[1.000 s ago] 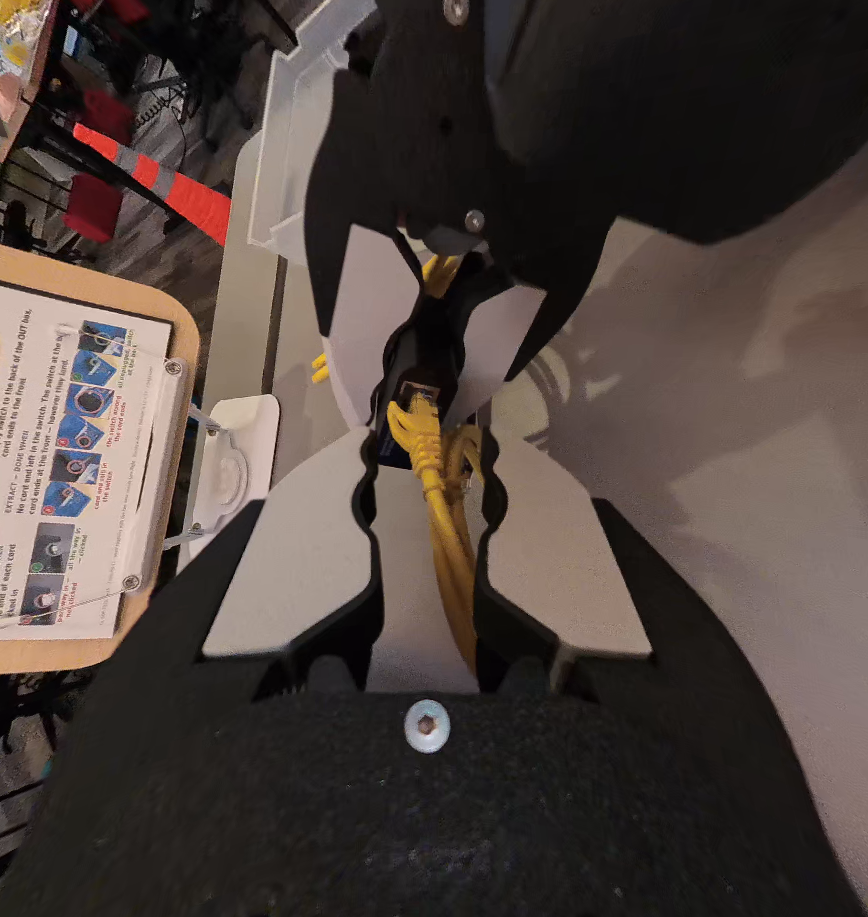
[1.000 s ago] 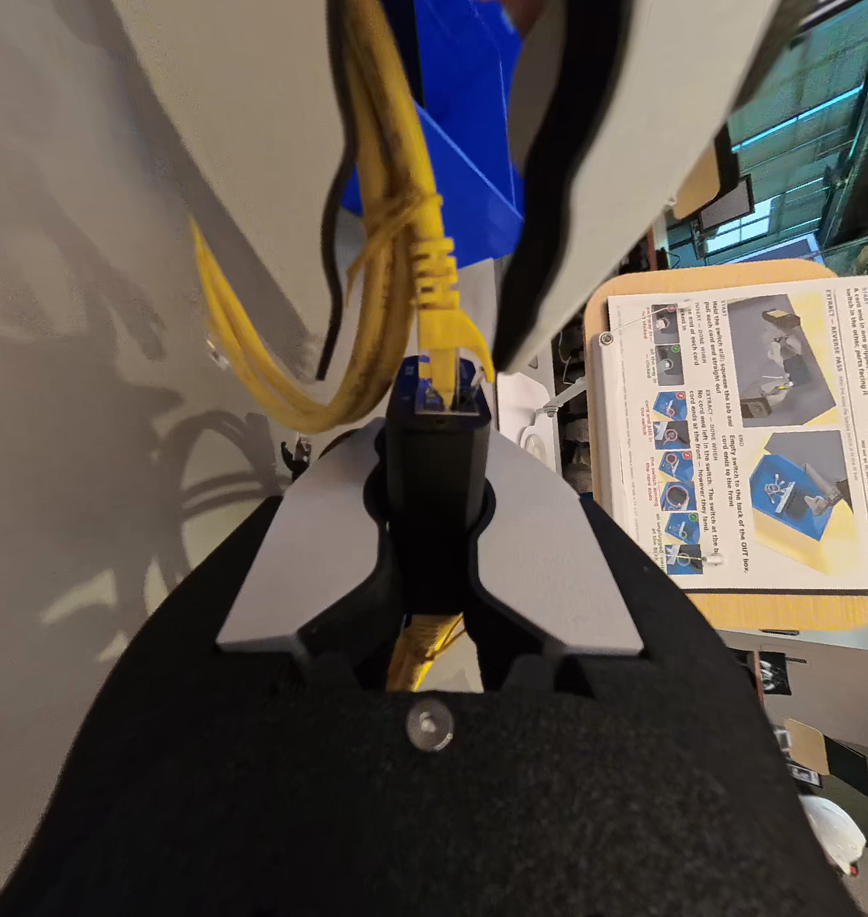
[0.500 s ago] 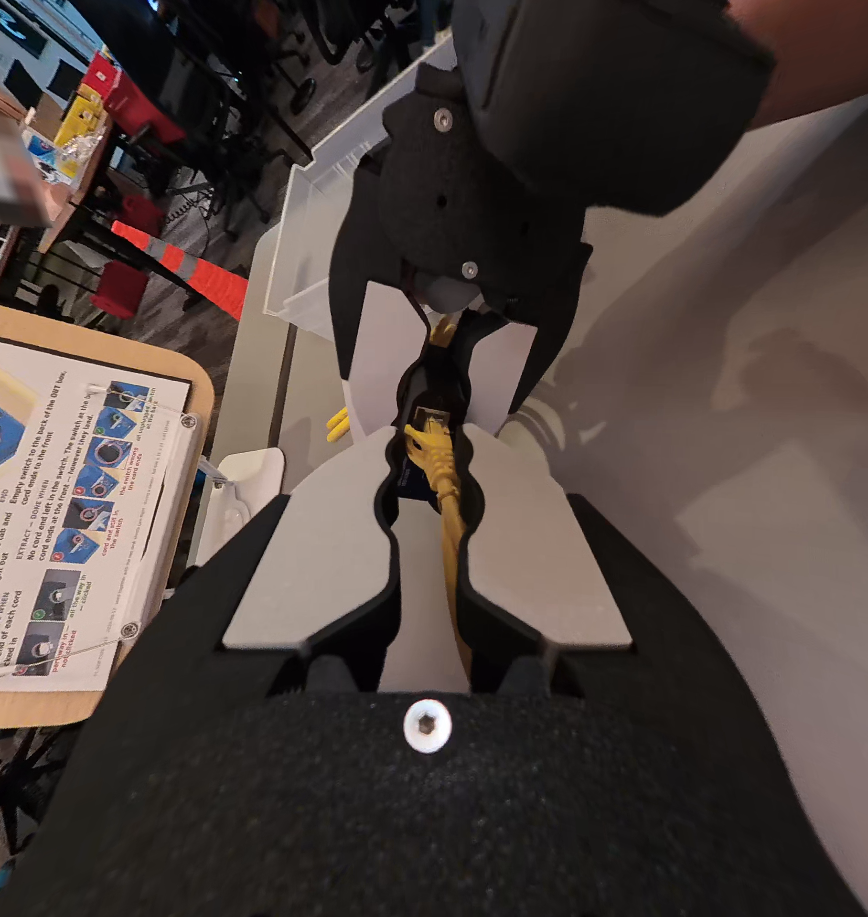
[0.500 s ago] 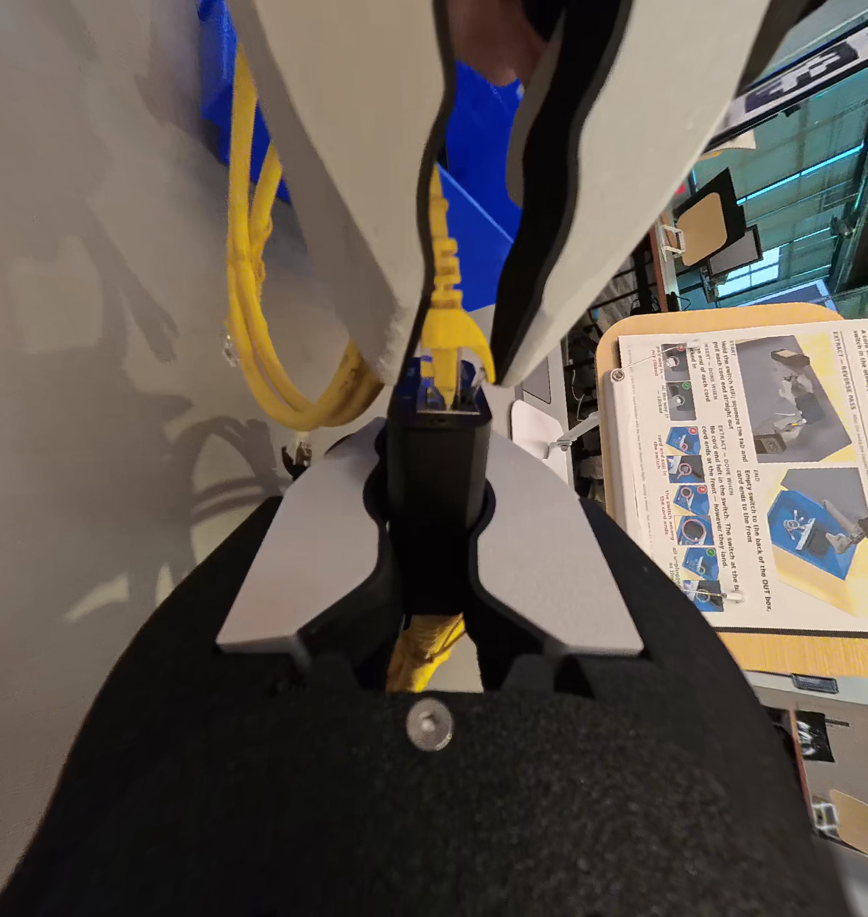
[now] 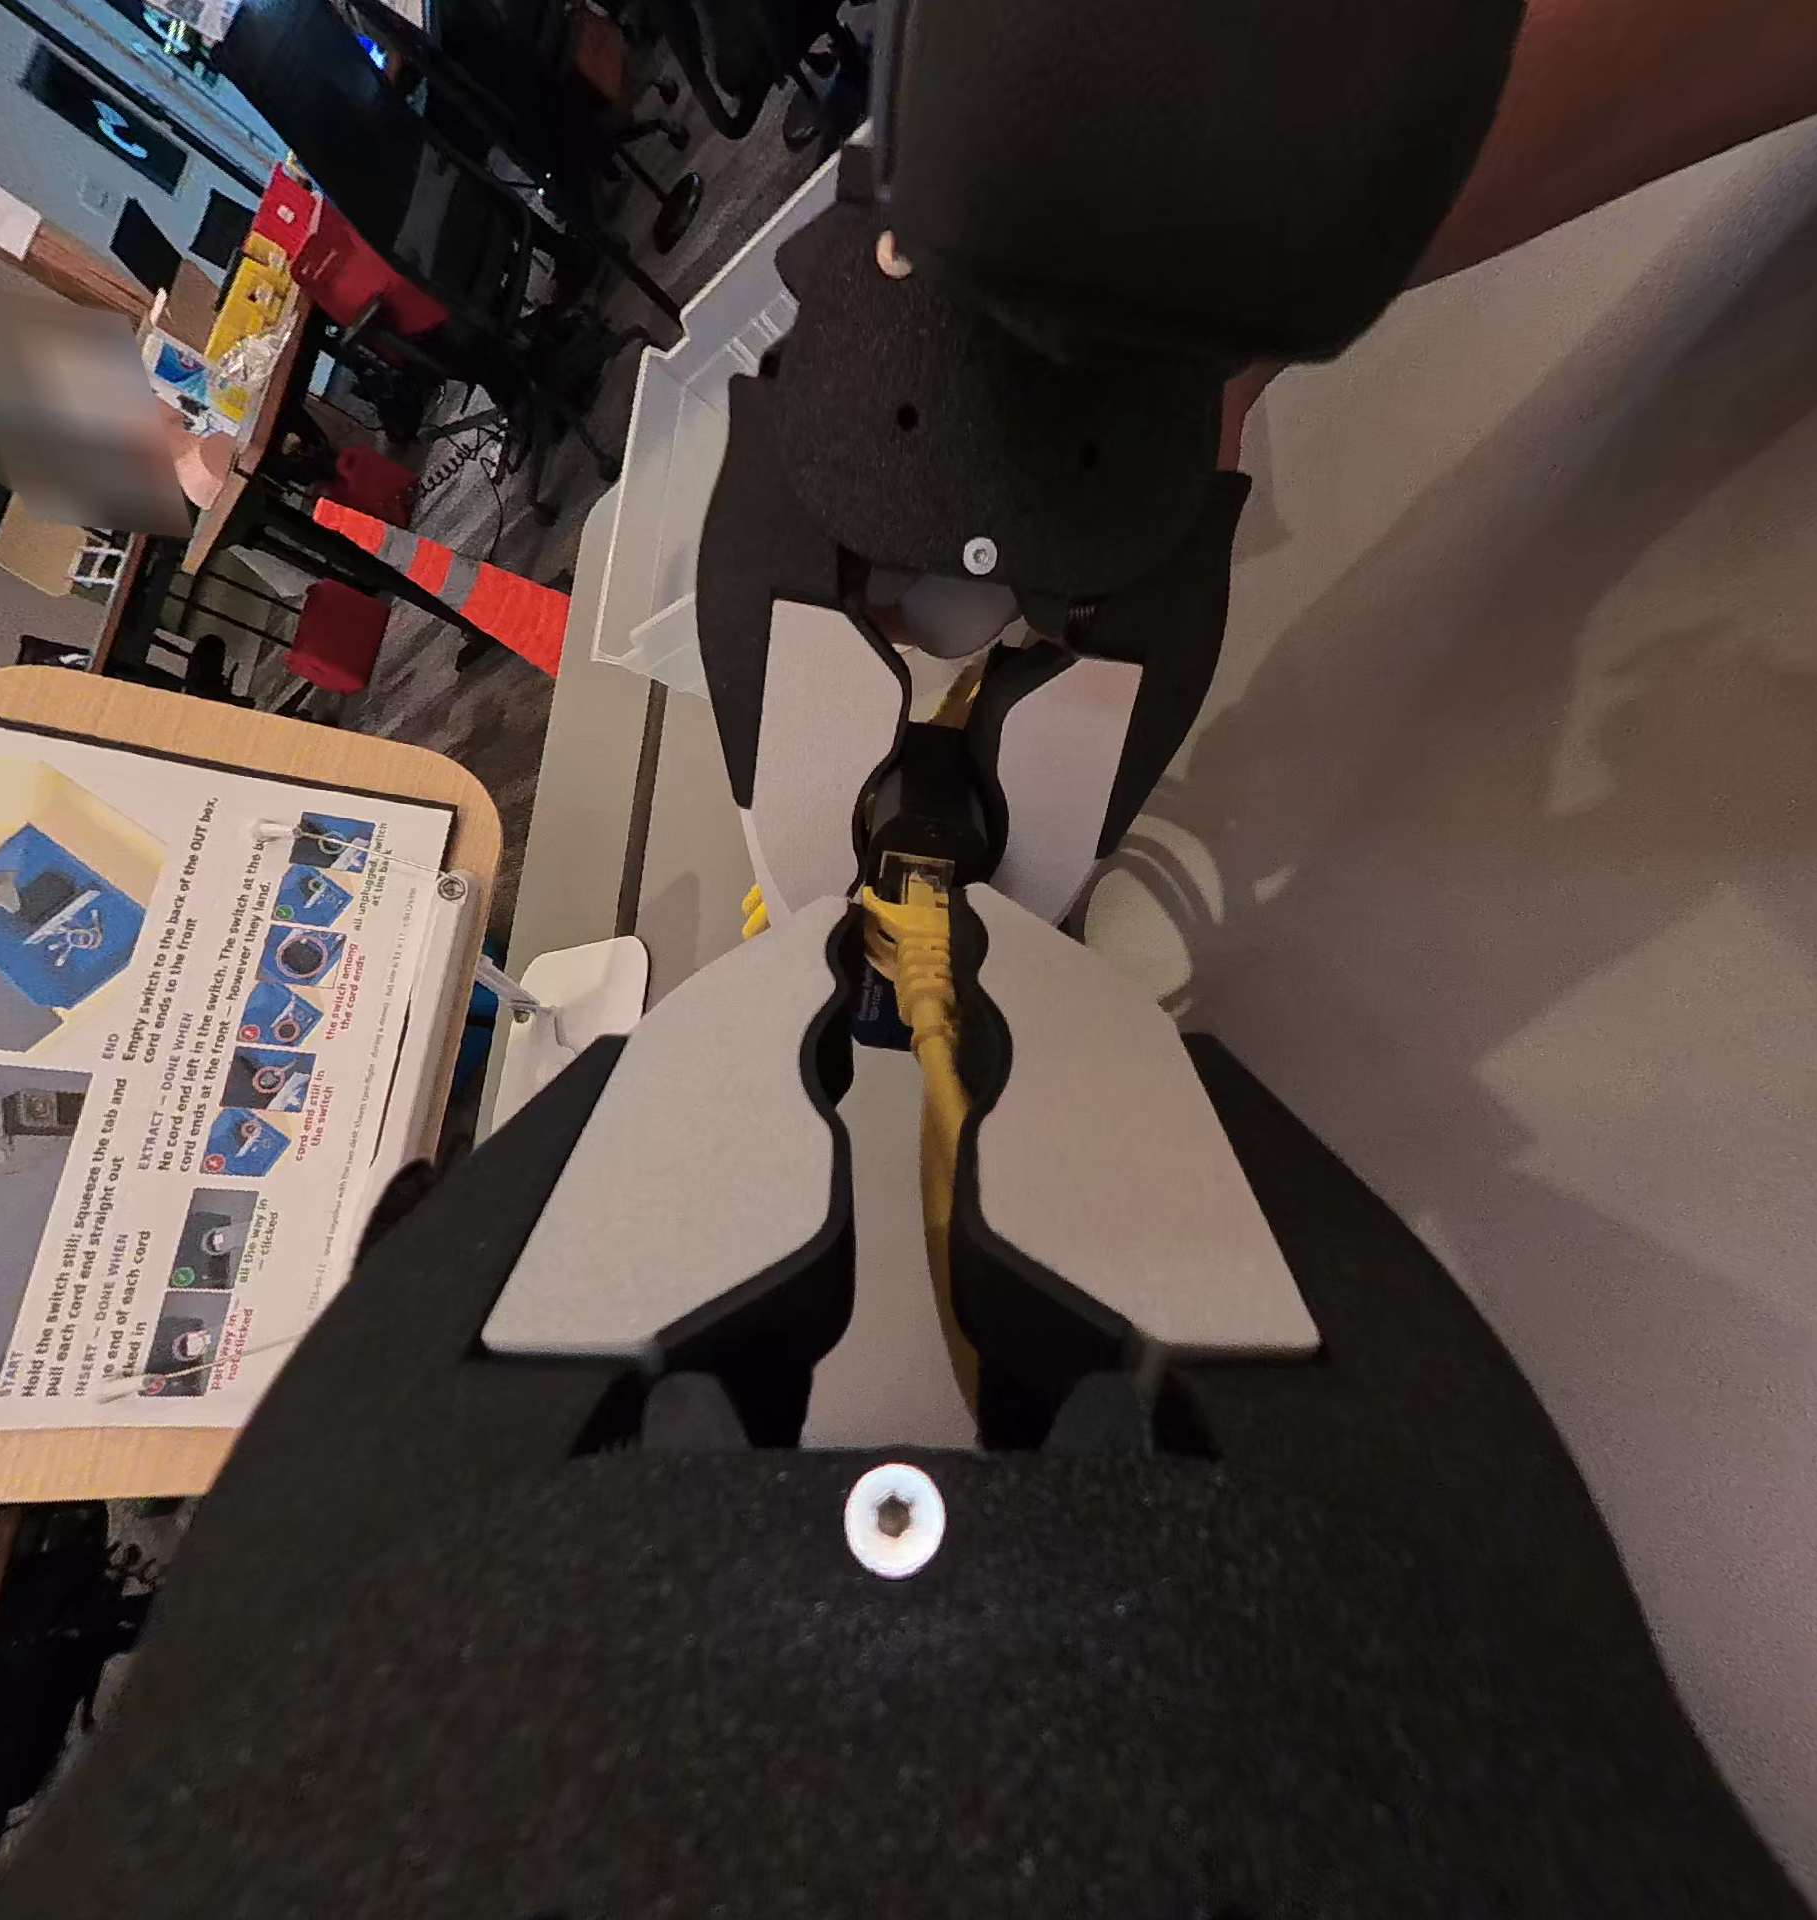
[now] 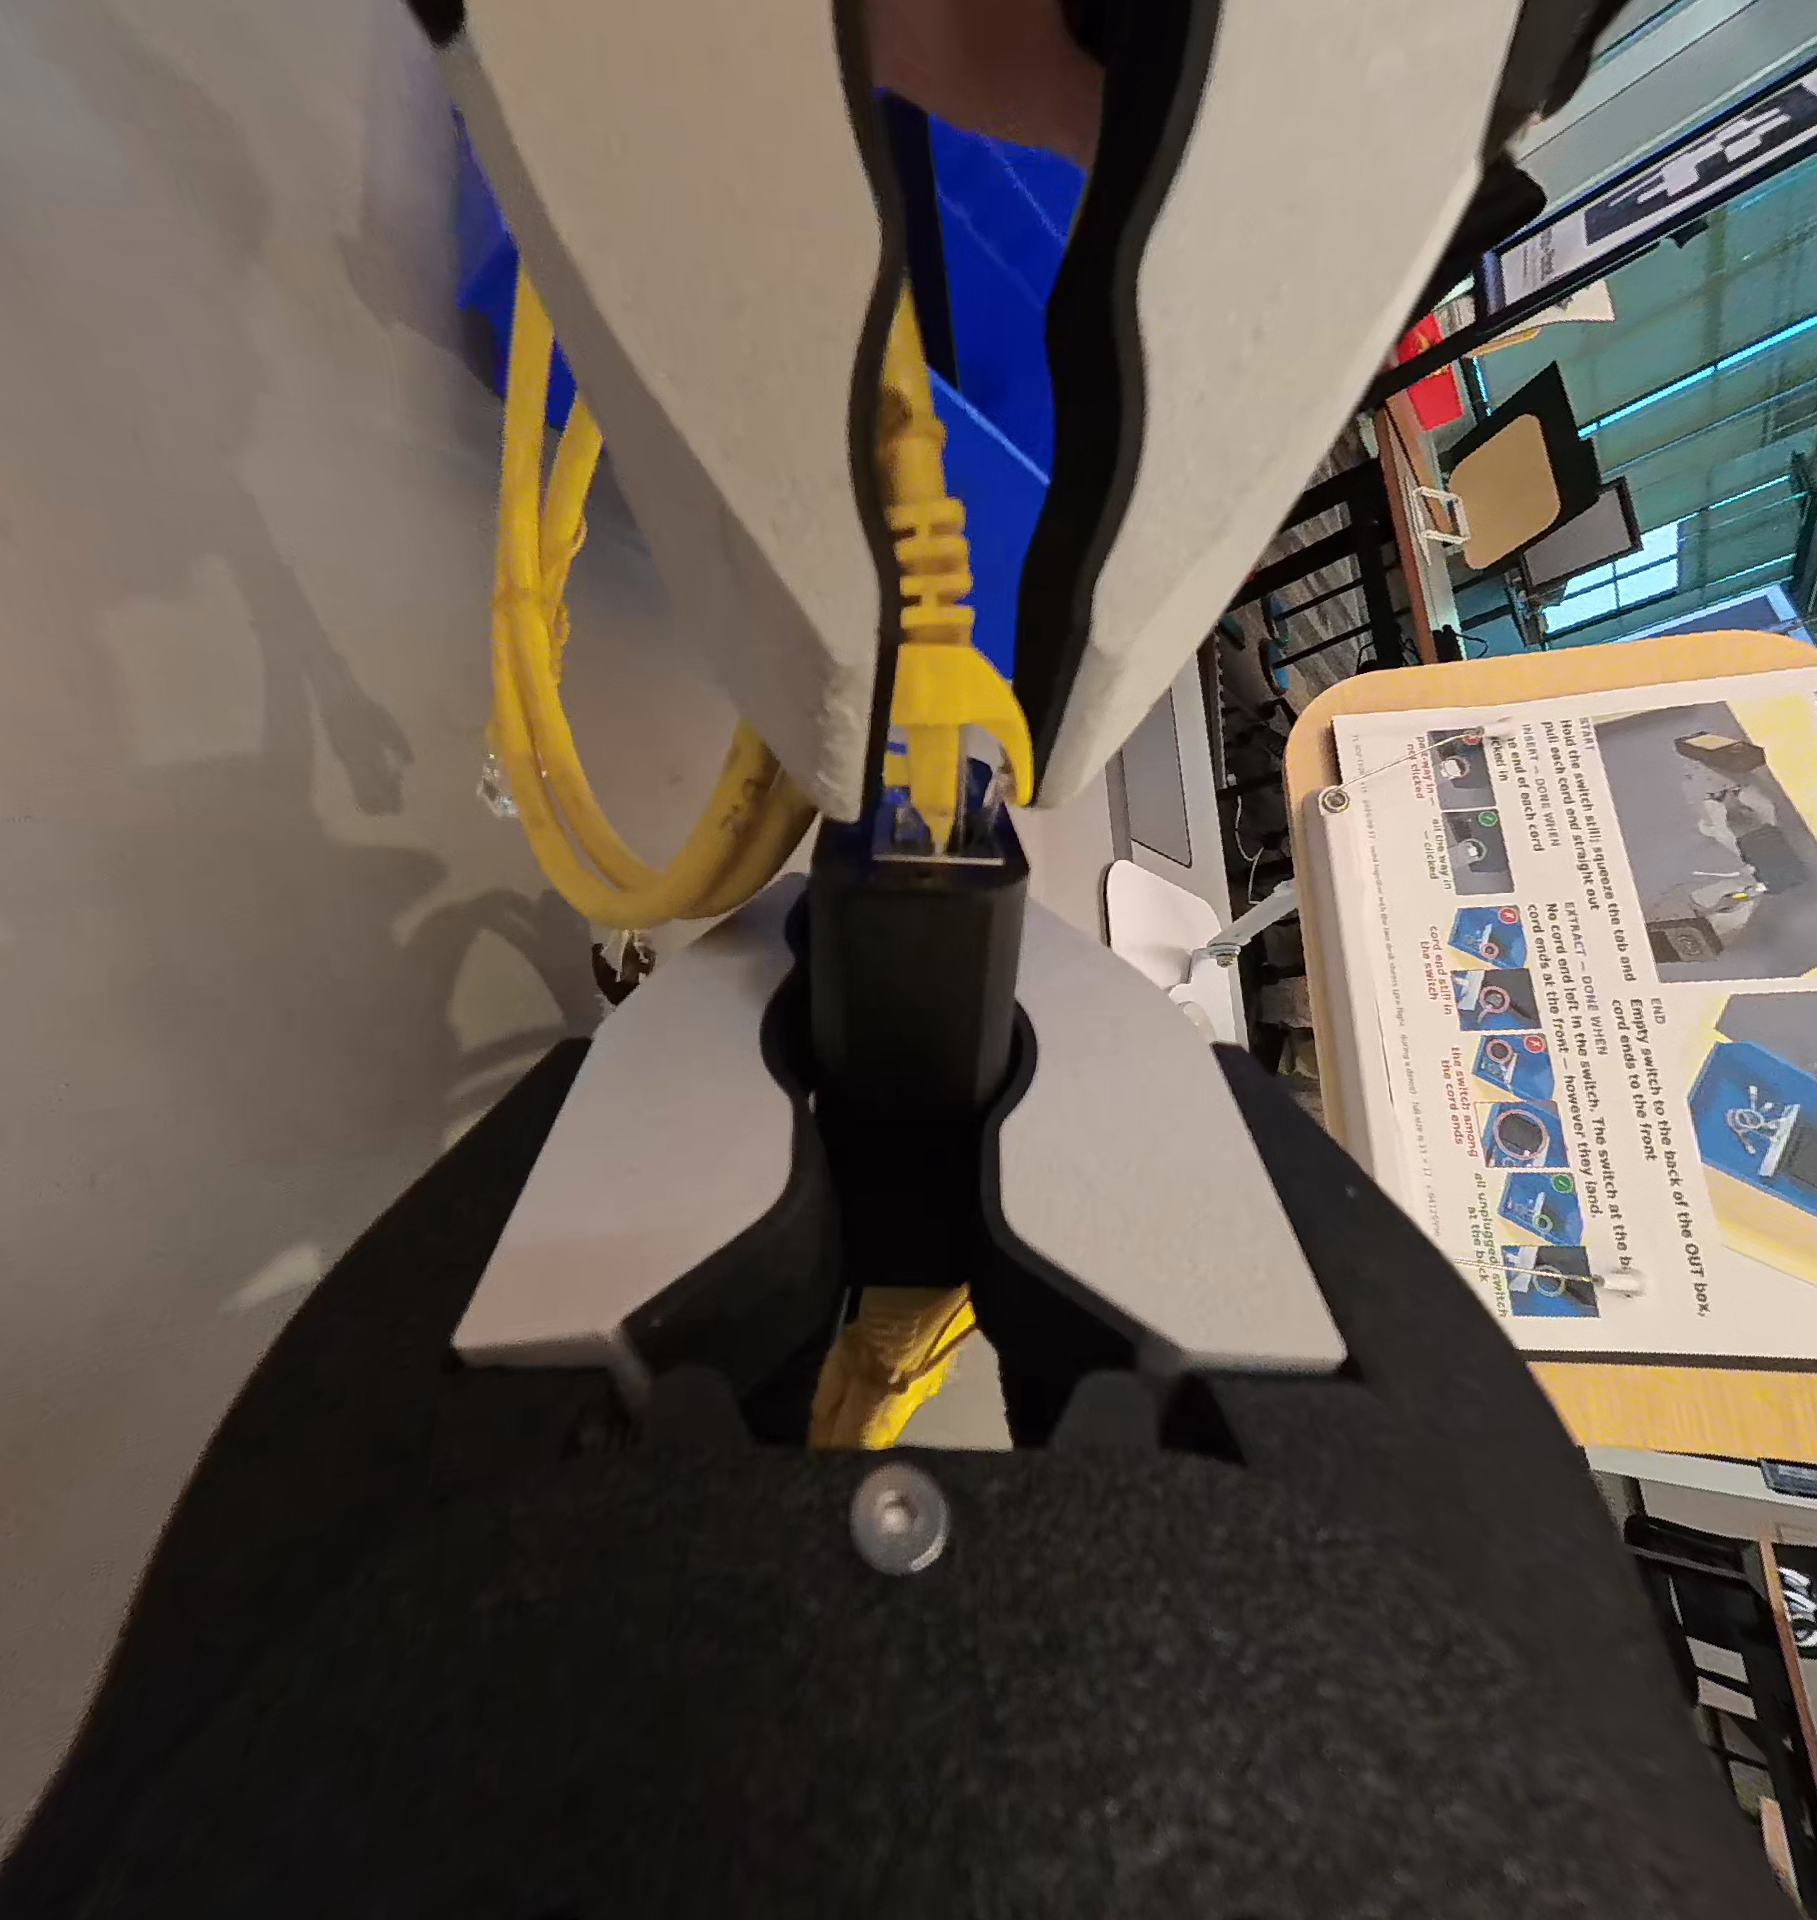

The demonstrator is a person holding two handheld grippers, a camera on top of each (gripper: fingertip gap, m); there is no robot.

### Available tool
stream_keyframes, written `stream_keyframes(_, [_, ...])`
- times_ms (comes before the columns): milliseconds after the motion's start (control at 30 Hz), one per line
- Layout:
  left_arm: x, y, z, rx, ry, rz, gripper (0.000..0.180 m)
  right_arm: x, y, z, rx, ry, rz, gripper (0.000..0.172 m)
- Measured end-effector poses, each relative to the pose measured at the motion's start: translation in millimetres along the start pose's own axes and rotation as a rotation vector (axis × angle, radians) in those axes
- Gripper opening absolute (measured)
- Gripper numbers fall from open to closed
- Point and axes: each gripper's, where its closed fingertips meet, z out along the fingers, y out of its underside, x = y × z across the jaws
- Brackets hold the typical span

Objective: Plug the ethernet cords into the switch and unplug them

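Left tool (image 5: 909, 935) clamps yellow cord plug (image 5: 909, 940) seated in black switch (image 5: 930, 805).

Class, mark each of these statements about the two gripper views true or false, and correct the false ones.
1. The right gripper grips a black switch. True.
2. The cord at the switch is red. False: it is yellow.
3. The left gripper is closed around the yellow plug. True.
4. The plug lies flat on the table. False: it sits at the switch's port.
5. An instruction sheet rests on a wooden board. True.
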Motion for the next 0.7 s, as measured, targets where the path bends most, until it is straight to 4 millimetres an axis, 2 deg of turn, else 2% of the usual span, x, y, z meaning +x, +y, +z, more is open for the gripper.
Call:
stream_keyframes(167, [-2.3, -3.7, 1.2, 0.003, -0.046, 0.015, 0.013, 2.2, -0.5, -1.4, 0.022, 0.004, 0.007, 0.026])
stream_keyframes(467, [-2.0, 0.3, 12.7, -0.013, -0.030, -0.033, 0.013, 3.2, 15.0, 4.6, -0.061, 0.021, -0.005, 0.026])
stream_keyframes(700, [-6.9, -0.1, 9.4, 0.016, -0.004, -0.131, 0.014, 4.2, 11.1, 4.7, -0.045, -0.005, 0.056, 0.026])
